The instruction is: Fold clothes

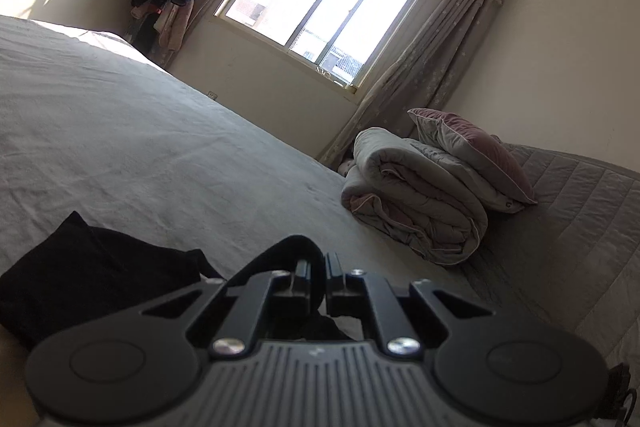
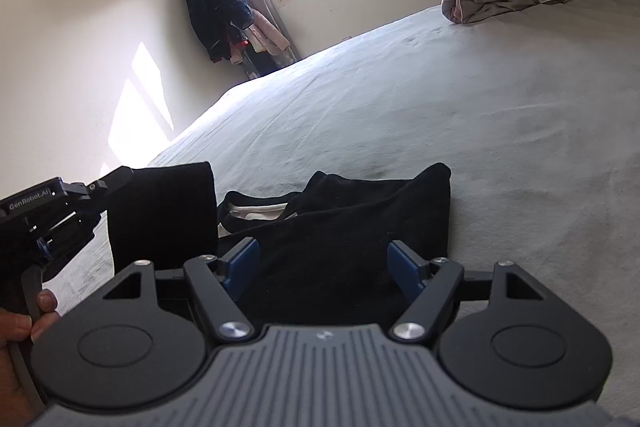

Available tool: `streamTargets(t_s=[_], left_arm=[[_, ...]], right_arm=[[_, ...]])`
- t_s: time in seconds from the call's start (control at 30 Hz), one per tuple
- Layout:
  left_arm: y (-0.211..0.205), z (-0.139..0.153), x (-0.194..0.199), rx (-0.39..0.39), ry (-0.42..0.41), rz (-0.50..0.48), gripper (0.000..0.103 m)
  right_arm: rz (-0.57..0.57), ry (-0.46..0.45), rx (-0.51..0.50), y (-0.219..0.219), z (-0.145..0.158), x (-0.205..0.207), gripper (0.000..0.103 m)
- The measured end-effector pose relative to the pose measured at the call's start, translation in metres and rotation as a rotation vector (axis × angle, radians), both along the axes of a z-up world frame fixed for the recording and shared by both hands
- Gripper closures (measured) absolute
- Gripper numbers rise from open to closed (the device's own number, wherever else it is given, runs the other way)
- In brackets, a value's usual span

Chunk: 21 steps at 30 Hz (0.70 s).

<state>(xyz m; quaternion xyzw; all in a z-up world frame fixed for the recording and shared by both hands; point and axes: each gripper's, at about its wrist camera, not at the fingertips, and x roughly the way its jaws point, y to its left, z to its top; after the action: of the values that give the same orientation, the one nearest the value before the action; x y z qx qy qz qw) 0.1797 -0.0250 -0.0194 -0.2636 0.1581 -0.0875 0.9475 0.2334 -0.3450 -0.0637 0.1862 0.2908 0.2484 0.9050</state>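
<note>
A black garment point(image 2: 360, 219) lies on the near part of the bed, with its neckline and a pale inner label point(image 2: 260, 213) showing. My left gripper point(image 1: 318, 261) is shut on a fold of this black cloth, which loops up between its fingers. The rest of the black garment point(image 1: 80, 267) lies to its left. In the right wrist view, the left gripper point(image 2: 116, 179) holds one flap of the cloth lifted at the left. My right gripper point(image 2: 324, 257) stands open low over the garment. Its blue pads point(image 2: 404, 265) are apart and grip nothing.
The grey bed sheet point(image 2: 400, 99) stretches away toward a window point(image 1: 320, 7). A rolled duvet point(image 1: 420, 203) with a pillow point(image 1: 472, 151) sits at the bed's far corner. Coats hang on a rack point(image 2: 216, 11) by the wall. A person's hand point(image 2: 24, 323) grips the left tool's handle.
</note>
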Motion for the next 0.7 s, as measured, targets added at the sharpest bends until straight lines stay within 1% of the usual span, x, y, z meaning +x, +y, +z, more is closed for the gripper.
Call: streamTargets(t_s=[0.1, 0.2, 0.27, 0.3, 0.33, 0.37, 0.4, 0.43, 0.47, 0.5, 0.53, 0.6, 0.67, 0.7], left_arm=[[-0.012, -0.031, 0.004, 0.021, 0.087, -0.043, 0.097], [-0.019, -0.054, 0.007, 0.05, 0.17, -0.091, 0.095], [-0.018, -0.056, 0.01, 0.043, 0.203, -0.134, 0.093], [-0.018, -0.056, 0.011, 0.037, 0.216, -0.154, 0.087], [-0.018, -0.056, 0.012, 0.031, 0.228, -0.175, 0.08], [-0.017, -0.056, 0.013, 0.025, 0.24, -0.195, 0.076], [-0.018, -0.054, 0.011, 0.031, 0.245, -0.211, 0.069], [-0.02, -0.05, 0.008, 0.044, 0.246, -0.224, 0.06], [-0.022, -0.047, 0.005, 0.057, 0.246, -0.237, 0.054], [-0.021, -0.044, 0.001, 0.058, 0.244, -0.242, 0.043], [-0.017, -0.042, -0.003, 0.045, 0.24, -0.239, 0.035], [-0.007, -0.039, -0.008, -0.015, 0.247, -0.215, 0.028], [0.006, -0.038, -0.011, -0.088, 0.261, -0.171, 0.028], [0.013, -0.036, -0.013, -0.11, 0.259, -0.136, 0.028]], right_arm=[[-0.001, 0.003, 0.001, -0.001, -0.001, 0.001, 0.028], [-0.002, 0.007, 0.002, -0.002, -0.002, 0.001, 0.028], [-0.002, 0.009, 0.001, -0.001, -0.002, 0.002, 0.028], [-0.001, 0.01, 0.0, -0.001, -0.002, 0.002, 0.028], [0.0, 0.011, -0.001, -0.001, -0.002, 0.003, 0.028], [0.0, 0.013, -0.002, -0.001, -0.003, 0.003, 0.028], [0.001, 0.014, -0.002, -0.001, -0.003, 0.003, 0.028], [0.002, 0.015, -0.003, 0.0, -0.003, 0.003, 0.028], [0.002, 0.015, -0.004, 0.0, -0.003, 0.004, 0.028], [0.001, 0.014, -0.002, -0.001, -0.003, 0.003, 0.028], [-0.001, 0.012, 0.001, -0.001, -0.002, 0.003, 0.028], [-0.003, 0.01, 0.006, -0.002, -0.001, 0.003, 0.028], [-0.005, 0.007, 0.01, -0.003, -0.001, 0.002, 0.028], [-0.005, 0.006, 0.013, -0.003, 0.0, 0.001, 0.028]])
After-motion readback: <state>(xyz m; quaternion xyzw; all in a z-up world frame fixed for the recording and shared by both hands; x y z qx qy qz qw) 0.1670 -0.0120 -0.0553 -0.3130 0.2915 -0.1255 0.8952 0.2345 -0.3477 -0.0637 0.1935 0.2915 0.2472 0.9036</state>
